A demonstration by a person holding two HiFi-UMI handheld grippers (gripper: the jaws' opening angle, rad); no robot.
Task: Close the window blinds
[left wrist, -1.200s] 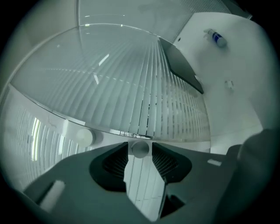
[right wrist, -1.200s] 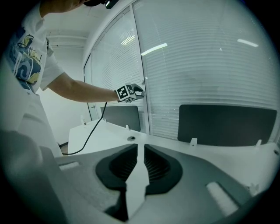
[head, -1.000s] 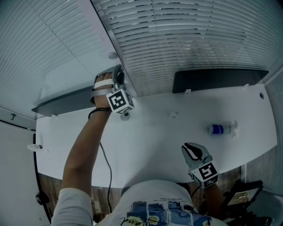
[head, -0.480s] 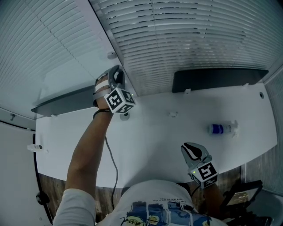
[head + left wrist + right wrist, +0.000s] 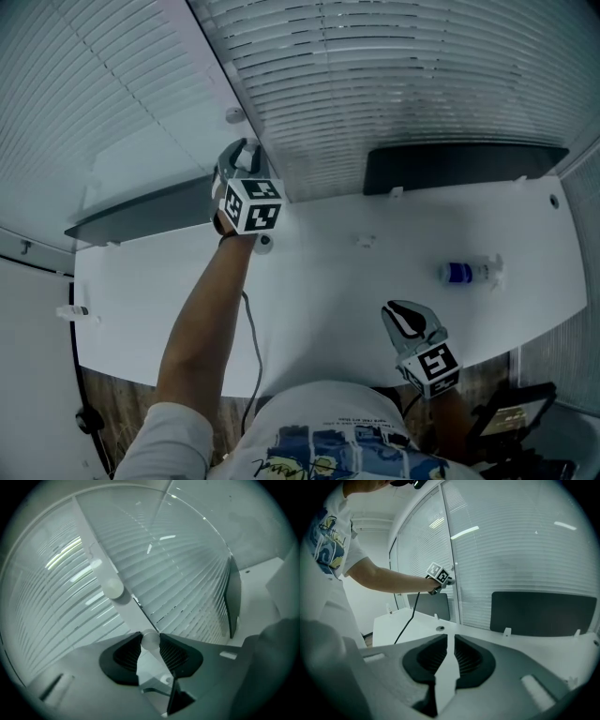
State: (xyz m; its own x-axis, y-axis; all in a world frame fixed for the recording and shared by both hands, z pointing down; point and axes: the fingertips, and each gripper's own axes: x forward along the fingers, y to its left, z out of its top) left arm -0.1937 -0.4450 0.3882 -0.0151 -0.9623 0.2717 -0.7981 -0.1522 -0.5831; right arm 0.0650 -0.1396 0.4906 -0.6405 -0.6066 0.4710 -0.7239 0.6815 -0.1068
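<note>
1. At the far left, the left-hand blinds (image 5: 84, 103) hang with pale, flat-looking slats.
2. Next comes the window post (image 5: 211, 56), which carries two round knobs. The left gripper (image 5: 247, 155) is on the lower knob (image 5: 150, 640). Its jaws have just been closing and now pinch that knob between the pads, held to the knob's width. The upper knob (image 5: 112, 588) sits free further up the post.
3. We judge the step in hand to be working this knob to tilt the slats. The next move calls for a firm pinch and a wrist roll about the knob's own axis, with a release and fresh grip once the wrist runs out of turn.
4. The right-hand blinds (image 5: 403, 84) show dark gaps between some slats, so we think they are not fully closed. The view is hazy, though, and we cannot be sure.
5. The right gripper (image 5: 401, 315) hovers over the near edge of the white desk (image 5: 319, 291), jaws at a narrow slit with nothing between them.
6. Furthest right, a small bottle (image 5: 466, 274) lies on the desk, well apart from both grippers.
</note>
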